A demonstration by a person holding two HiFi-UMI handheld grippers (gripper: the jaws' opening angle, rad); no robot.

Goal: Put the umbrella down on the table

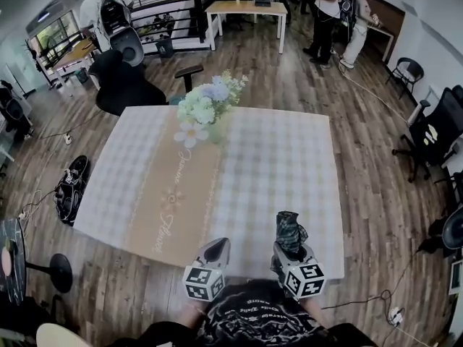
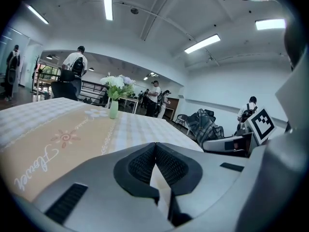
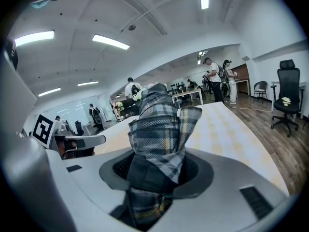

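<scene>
**Plaid umbrella held over the table's near edge**

Nearest to us, the left gripper (image 1: 215, 250) waits with its tongs pressed together at the tips and nothing between them. Just to its right, the right gripper (image 1: 289, 250) pinches the folded umbrella (image 1: 291, 231) by its lower end. In the right gripper view the dark pads close round the plaid bundle (image 3: 159, 124), which rises out of the jaws and points away from us. The umbrella sits over the near right part of the table (image 1: 289, 157), above the checked cloth. We cannot tell whether it touches the cloth yet.

We judge it a light thing with a stiff shaft inside and loose, soft fabric folds outside. The cloth skin may give and slide under the pads, so a firm pinch low on the bundle, where the core is thickest, looks the safest hold. It seems in little danger of breaking. Laid flat it could roll, being roundish, so we would set it down lengthwise on the cloth, away from the edge.

Farther on, a tan runner (image 1: 181, 194) crosses the table to a vase of flowers (image 1: 208, 107) at the far side, well apart from the umbrella. Beyond that stand dark office chairs, a second table and several people on the wooden floor.
</scene>
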